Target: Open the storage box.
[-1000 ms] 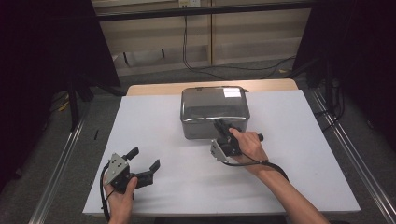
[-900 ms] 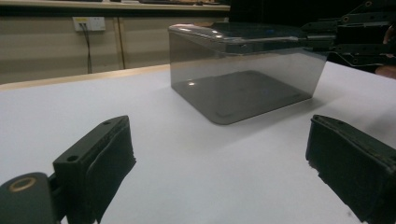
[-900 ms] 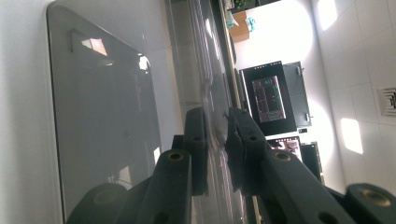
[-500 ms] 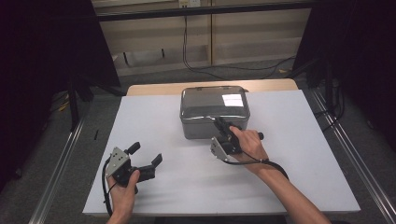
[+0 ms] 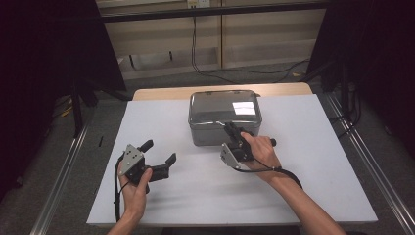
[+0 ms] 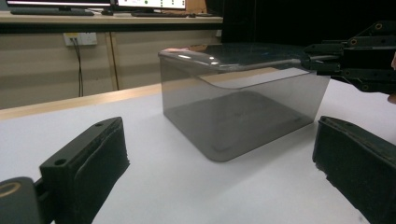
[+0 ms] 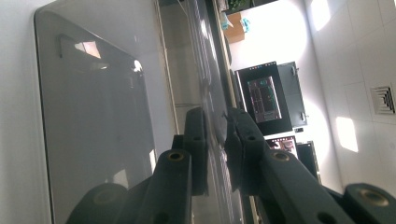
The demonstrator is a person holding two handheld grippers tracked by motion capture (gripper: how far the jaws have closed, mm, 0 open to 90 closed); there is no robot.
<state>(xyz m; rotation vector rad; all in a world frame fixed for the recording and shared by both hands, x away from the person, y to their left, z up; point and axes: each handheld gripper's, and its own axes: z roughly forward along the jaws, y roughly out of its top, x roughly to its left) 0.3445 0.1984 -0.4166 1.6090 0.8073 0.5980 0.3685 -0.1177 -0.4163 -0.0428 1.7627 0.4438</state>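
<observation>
A smoky grey see-through box with a lid stands at the back middle of the white table. My right gripper is at the box's near side, shut on the lid's front rim, which runs between its two jaws. My left gripper rests low over the table at the front left, open and holding nothing, well apart from the box. In the left gripper view the box stands ahead between the wide jaws, and the right gripper reaches the lid edge from the right.
A wooden strip borders the table's far edge. Metal rails run along both sides. Cables lie on the floor behind, and dark curtains hang at left and right. Bare white table surrounds the box.
My left gripper has moved a little forward and to the right, toward the box, staying open. The right gripper and the box have kept their place.
</observation>
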